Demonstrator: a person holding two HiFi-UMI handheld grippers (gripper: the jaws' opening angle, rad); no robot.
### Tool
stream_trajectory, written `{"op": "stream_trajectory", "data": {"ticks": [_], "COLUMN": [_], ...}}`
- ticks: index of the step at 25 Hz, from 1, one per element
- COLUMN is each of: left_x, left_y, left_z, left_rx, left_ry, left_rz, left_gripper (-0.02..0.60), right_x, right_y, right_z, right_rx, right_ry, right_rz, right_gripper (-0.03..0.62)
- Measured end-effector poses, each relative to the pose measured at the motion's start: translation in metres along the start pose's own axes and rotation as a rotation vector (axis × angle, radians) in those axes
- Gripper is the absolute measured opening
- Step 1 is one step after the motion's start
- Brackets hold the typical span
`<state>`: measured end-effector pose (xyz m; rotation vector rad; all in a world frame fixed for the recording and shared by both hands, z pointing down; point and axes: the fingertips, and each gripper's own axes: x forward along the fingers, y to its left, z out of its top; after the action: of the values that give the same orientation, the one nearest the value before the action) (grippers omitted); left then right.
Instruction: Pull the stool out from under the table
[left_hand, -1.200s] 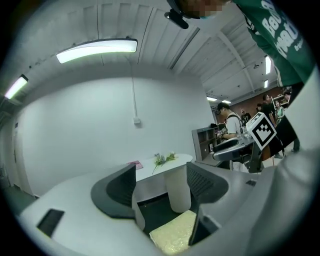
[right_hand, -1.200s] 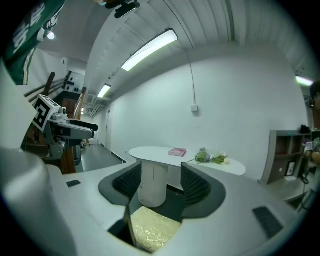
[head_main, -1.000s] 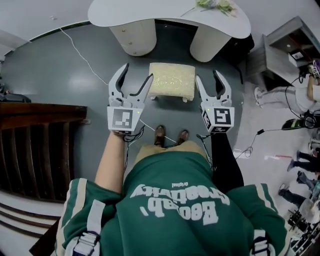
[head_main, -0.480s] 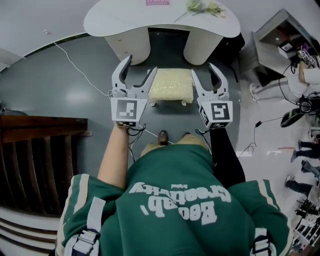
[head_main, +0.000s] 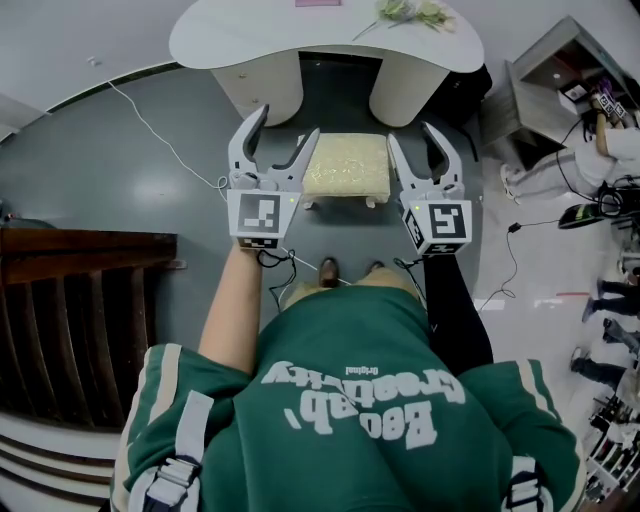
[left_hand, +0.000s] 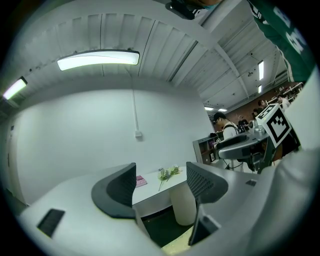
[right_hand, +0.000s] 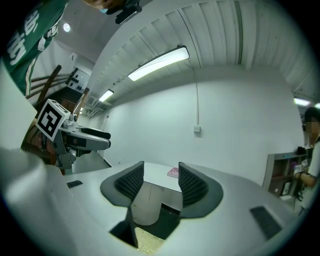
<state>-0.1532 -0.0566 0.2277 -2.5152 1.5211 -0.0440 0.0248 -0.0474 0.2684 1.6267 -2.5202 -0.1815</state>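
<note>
Cream-cushioned stool (head_main: 346, 167) stood on the grey floor (head_main: 150, 150) just in front of the white table (head_main: 250, 30), between both grippers. The left gripper (head_main: 288, 125) had jaws spread, empty; the right gripper (head_main: 411, 135) had jaws just closing somewhat, apart, nothing between.

The person wears a green jersey (head_main: 350, 375) with cream lettering, tan trousers (head_main: 340, 296), brown shoes (head_main: 325, 271)

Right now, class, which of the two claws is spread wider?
The left claw, at the stool's left: its jaws gape wider than the right claw's, which have just been closing. Nothing sits between either pair.
</note>
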Motion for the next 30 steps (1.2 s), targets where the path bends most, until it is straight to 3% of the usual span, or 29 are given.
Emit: {"op": "stream_trajectory", "data": {"ticks": [5,6,7,8,30], "left_x": [-0.004,-0.005,-0.007,-0.008,-0.017], "left_y": [0.001,0.003,0.005,0.006,0.007], "left_z": [0.003,0.006,0.01,0.013,0.014], "left_rx": [-0.005,0.002,0.01,0.012,0.007], "left_ry": [-0.009,-0.02,-0.035,-0.051,-0.059], "left_rz": [0.002,0.012,0.025,0.03,0.03], "left_gripper": [0.345,0.337,0.158,0.015,0.015], "right_x": [-0.004,-0.005,-0.007,-0.008,-0.011], "right_y": [0.004,0.002,0.0,-0.001,0.006], "right_z": [0.004,0.006,0.008,0.01,0.01], "right_rx": [-0.009,-0.016,-0.02,-0.021,-0.002], "right_ry": [-0.008,-0.014,-0.02,-0.026,-0.027], "right_rz": [-0.004,-0.014,-0.024,-0.029,-0.015], "right_gripper": [0.217,0.156,0.014,0.008,0.006]}}
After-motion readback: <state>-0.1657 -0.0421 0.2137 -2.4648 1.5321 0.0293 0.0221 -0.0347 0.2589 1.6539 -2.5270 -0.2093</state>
